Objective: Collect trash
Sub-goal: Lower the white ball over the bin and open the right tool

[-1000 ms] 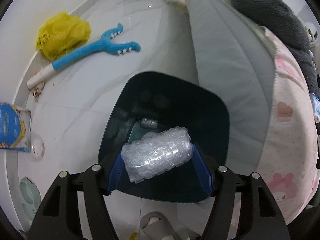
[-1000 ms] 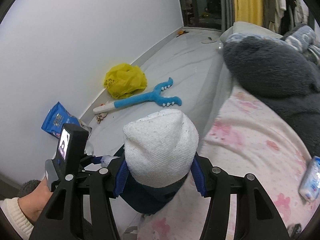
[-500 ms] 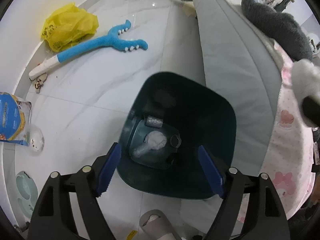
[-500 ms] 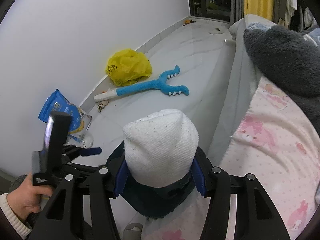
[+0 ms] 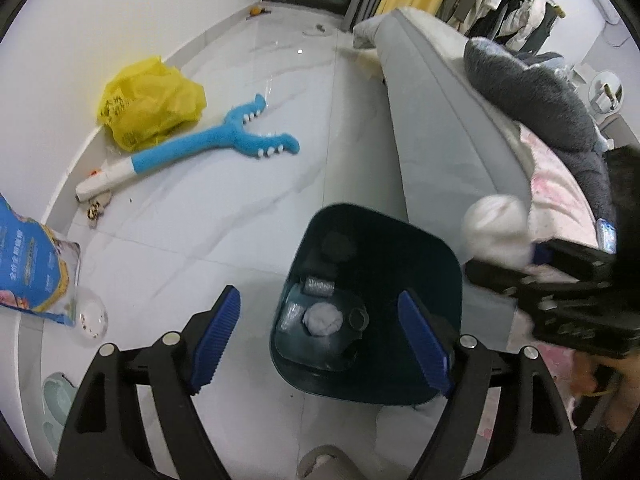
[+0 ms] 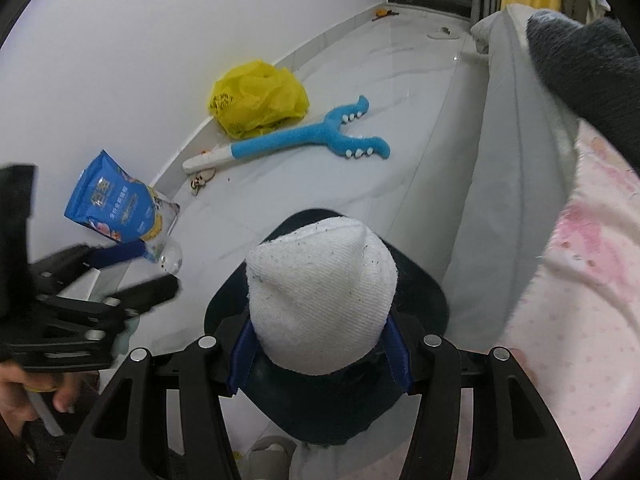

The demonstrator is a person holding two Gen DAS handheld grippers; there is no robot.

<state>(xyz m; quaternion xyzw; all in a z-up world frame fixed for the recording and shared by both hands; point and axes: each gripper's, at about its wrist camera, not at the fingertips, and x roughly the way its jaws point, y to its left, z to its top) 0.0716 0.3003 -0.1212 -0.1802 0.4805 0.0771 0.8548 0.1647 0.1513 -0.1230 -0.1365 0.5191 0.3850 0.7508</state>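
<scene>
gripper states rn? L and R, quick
Left gripper: open, empty, above the dark bin.
Right gripper: closed on a white sock, above the same bin.

1. The white sock (image 6: pixel 320 300) held in the right tool (image 6: pixel 318 354) covers the middle of the dark bin (image 6: pixel 420 292); the bin's contents are hidden in the right wrist view.
2. The right tool (image 5: pixel 560 280) is motion-blurred in the left wrist view and cut off at the right edge; its grip on the sock (image 5: pixel 496 232) is unclear there.
3. The left tool (image 6: pixel 120 276) is blurred in the right wrist view and cut off at the left edge.
4. The blue bag (image 5: pixel 32 268) is cut off by the left edge.
5. The items at the bin (image 5: pixel 436 264) bottom are dim; only a crumpled pale wad (image 5: pixel 322 319) is distinguishable.
6. The slipper (image 5: pixel 324 464) is cut off at the bottom edge.
</scene>
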